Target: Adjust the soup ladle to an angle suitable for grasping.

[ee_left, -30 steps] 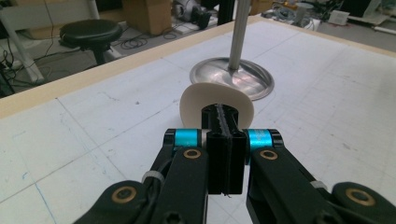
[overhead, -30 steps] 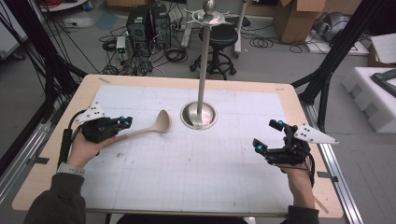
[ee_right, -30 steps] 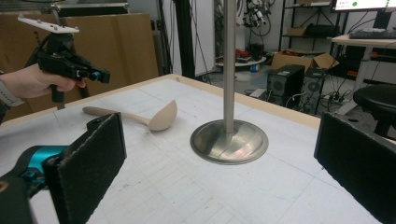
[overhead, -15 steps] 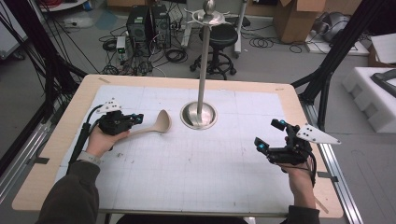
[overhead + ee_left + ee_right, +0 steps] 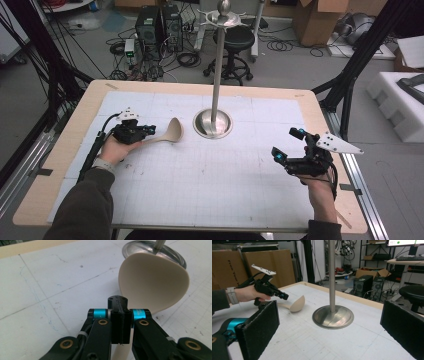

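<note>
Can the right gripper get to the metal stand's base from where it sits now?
Probably yes. The right gripper is open, and bare mat lies between it and the metal stand's base. The spoon, shut in the left gripper, sits on the base's far side, out of that path.

Your left gripper (image 5: 145,131) sits out over the table's left side, jaws pressed together (your hand (image 5: 116,148) wrapped round its body). Your right gripper (image 5: 289,145) hovers at the right, jaws spread wide, forearm reaching in from below.
</note>
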A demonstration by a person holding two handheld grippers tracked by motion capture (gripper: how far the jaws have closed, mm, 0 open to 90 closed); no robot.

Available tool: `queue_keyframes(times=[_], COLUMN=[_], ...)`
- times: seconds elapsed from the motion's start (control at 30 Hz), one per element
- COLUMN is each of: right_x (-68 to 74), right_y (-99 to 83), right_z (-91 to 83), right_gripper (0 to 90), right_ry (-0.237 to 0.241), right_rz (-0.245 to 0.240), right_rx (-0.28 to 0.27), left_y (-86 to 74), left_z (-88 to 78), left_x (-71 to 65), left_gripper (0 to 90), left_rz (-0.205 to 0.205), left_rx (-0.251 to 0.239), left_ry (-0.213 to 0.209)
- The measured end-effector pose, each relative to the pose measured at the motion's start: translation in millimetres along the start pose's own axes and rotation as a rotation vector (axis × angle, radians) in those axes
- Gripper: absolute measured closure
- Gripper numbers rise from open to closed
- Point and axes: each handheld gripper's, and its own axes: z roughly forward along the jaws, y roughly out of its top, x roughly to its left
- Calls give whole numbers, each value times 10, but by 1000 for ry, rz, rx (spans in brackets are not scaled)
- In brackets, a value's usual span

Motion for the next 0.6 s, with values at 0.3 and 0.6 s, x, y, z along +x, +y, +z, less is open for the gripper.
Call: queue_keyframes(times=[0.3, 0.6], right_x=[-26, -26], right_y=[6, 8], right_z=[-45, -50], right_gripper=[11, 11], right_ry=[-23, -13], right_rz=[11, 8], right_rx=[-19, -19], left_y=[116, 69], left_z=[172, 292], left_x=[-31, -69], left_gripper=[898, 898], left_rz=[-30, -41], left_rx=[68, 141], left_ry=[11, 8])
